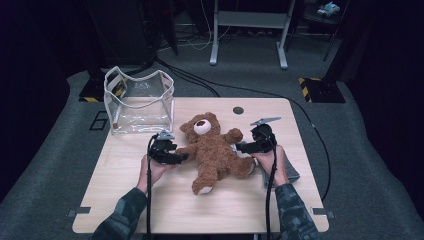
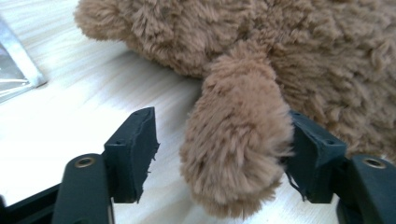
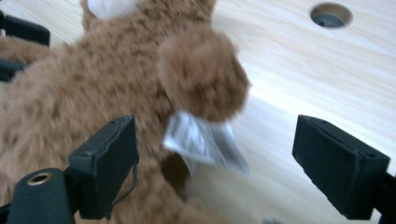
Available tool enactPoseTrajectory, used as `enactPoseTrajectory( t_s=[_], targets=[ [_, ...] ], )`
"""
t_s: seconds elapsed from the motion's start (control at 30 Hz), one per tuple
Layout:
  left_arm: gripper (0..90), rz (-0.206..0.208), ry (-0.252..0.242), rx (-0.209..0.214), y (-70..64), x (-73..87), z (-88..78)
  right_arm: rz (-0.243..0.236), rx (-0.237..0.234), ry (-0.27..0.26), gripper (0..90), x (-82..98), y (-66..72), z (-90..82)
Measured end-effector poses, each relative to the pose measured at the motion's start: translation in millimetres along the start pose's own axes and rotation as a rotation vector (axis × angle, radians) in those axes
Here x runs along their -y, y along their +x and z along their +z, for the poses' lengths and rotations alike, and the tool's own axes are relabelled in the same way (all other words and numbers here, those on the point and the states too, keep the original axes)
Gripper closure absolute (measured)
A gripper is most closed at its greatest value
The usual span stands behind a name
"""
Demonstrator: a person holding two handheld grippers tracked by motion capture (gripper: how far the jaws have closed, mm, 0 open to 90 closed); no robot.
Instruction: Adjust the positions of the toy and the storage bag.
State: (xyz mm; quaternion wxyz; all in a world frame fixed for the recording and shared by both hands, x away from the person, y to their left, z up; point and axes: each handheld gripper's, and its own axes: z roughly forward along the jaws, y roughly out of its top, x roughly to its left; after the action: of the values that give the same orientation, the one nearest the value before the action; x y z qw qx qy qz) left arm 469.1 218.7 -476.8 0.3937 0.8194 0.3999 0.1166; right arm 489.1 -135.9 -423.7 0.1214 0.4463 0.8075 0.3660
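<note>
High view shows the wooden table (image 1: 150, 200) with a brown teddy bear (image 1: 215, 150) lying in the middle – soft, light, squishy, best held by its paws – left gripper (image 1: 181, 157) and right gripper (image 1: 241, 147) both open, holding nothing

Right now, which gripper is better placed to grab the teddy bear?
Left. The left gripper has the teddy bear paw between its open jaws. The right gripper, also open, brackets just a tag.

Lab/studio: dark room, carpet (image 1: 45, 165), floor cables (image 1: 200, 82), hazard-taped stand bases (image 1: 320, 90)
</note>
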Motion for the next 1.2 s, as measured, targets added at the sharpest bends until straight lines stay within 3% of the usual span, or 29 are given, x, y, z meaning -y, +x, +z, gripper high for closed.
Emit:
enactPoseTrajectory(
  t_s=[0.17,0.2,0.23,0.3,0.43,0.53,0.83,0.87,0.97,1.2],
  targets=[
    [33.8,0.001,0.01,0.003,-2.2,3.7,4.4,-0.037,-0.01,-0.001,15.3,-20.0,2.8,16.7],
    [36.9,0.001,0.011,0.006,-2.6,4.1,5.5,-0.042,0.0,0.02,16.8,-22.7,3.4,19.9],
    [41.0,0.016,0.022,0.005,-2.3,4.7,6.5,-0.049,0.002,0.024,21.6,-24.1,3.6,22.4],
    [52.7,0.007,0.013,0.016,-2.5,7.0,9.7,-0.056,0.007,0.029,30.1,-25.5,4.5,28.1],
    [68.4,0.011,-0.002,0.031,-1.0,9.2,11.1,-0.095,0.006,0.021,66.6,-22.9,4.9,33.2],
    [72.7,0.024,-0.009,0.029,0.1,8.7,9.2,-0.103,-0.004,0.017,75.0,-19.0,5.5,32.4],
    [74.6,0.019,-0.004,0.018,10.9,3.4,-0.5,-0.009,-0.044,0.028,78.5,-6.0,5.8,23.0],
    [74.5,0.011,-0.009,0.019,11.8,2.9,-0.7,-0.023,-0.046,0.022,78.6,-4.8,5.4,21.8],
    [74.5,0.016,0.002,0.018,15.4,0.8,-2.6,0.0,-0.054,0.031,78.5,-0.2,9.4,17.4],
    [72.4,0.012,0.016,0.015,14.7,-2.1,-3.7,-0.009,-0.029,0.019,77.4,14.0,20.2,17.8]
  ],
)
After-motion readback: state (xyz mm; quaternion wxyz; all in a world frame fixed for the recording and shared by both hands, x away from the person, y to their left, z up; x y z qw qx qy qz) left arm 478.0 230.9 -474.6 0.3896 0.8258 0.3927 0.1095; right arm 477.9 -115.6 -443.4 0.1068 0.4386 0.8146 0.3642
